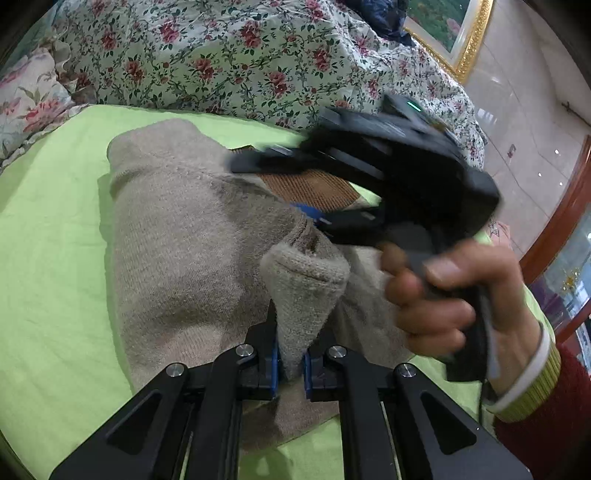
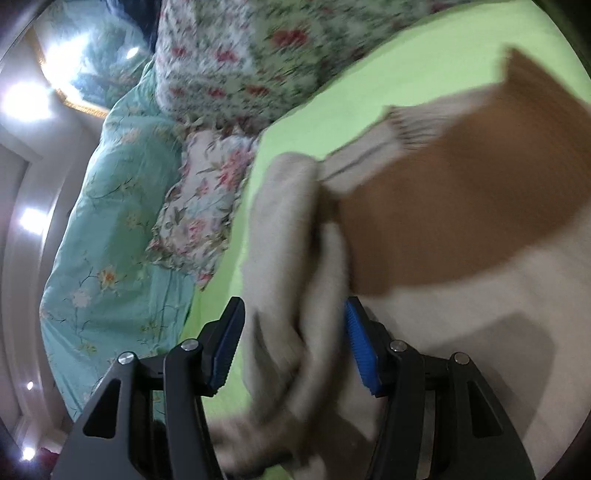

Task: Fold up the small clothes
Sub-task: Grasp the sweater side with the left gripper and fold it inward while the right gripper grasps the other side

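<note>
So the beige knit sweater (image 1: 177,236) is lying bunched on the lime-green sheet (image 1: 48,295), floral quilt (image 1: 221,55) at the far side; left gripper (image 1: 291,363) is pinching a fold of it, right gripper (image 2: 291,347) is spread wide around a bunched edge

A bed with a lime-green sheet (image 1: 48,266) fills the room's middle. Behind it lies a rose-print quilt (image 1: 221,55), with a teal floral duvet (image 2: 110,221) beside that. Beyond the quilt, a gilt-framed painting (image 1: 458,33) leans above a pale glossy floor (image 1: 524,122). Bright ceiling lights (image 2: 26,99) glare overhead.
</note>
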`<state>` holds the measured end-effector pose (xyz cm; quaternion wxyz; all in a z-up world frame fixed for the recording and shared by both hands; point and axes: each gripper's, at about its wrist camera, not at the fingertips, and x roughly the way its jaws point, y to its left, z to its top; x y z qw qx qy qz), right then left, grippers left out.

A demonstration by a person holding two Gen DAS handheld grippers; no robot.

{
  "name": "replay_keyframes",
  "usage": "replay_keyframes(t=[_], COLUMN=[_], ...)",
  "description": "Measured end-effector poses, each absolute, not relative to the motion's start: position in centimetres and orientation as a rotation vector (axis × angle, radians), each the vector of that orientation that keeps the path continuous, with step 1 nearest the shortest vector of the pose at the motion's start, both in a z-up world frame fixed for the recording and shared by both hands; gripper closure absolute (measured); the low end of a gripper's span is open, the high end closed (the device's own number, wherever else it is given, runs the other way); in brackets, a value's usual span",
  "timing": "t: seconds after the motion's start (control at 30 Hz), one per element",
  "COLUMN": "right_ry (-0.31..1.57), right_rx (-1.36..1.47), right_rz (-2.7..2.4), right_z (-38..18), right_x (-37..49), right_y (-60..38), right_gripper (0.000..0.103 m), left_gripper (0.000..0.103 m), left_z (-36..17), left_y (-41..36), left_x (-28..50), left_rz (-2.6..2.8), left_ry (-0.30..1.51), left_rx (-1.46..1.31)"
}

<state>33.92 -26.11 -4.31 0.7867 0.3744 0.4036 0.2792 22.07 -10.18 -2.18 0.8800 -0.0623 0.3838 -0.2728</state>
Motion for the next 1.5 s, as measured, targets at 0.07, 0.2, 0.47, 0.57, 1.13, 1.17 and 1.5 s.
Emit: replay_keyframes(t=[0.07, 0.2, 0.47, 0.57, 1.13, 1.17, 1.5], right_ry=[0.88, 0.865, 0.724, 0.744, 0.819, 0.817, 0.768], right_rx=[0.782, 0.698, 0.543, 0.543, 0.452, 0.459, 0.581], right_rz=[0.615, 0.602, 0.413, 0.303, 0.138, 0.129, 0.06], right_z=[-3.9, -2.1, 2.3, 0.8, -4.5, -4.5, -3.8], right_x=[35.6, 36.3, 30.1, 28.3, 27.5, 27.2, 23.1], right_y=[-24.6, -23.9, -32.2, -36.6, -39.9, -39.9, -41.7], right_gripper=[0.049, 0.086, 0.087, 0.087, 0.086, 0.086, 0.04], left_gripper=[0.095, 0.095, 0.095, 0.095, 0.079, 0.072, 0.017], left_z=[-2.0, -0.5, 2.0, 0.8, -5.3, -4.9, -1.9], left_y=[-10.3, -11.3, -17.9, -21.4, -25.0, -24.2, -12.8], left_x=[22.0, 22.0, 21.4, 21.9, 23.8, 23.2, 21.0], left_rz=[-0.567, -0.58, -0.77, -0.835, -0.868, -0.869, -0.742], left_ry=[0.8, 0.779, 0.737, 0.775, 0.983, 0.975, 0.907], left_rx=[-0.119, -0.094, -0.094, -0.102, -0.101, -0.101, -0.193])
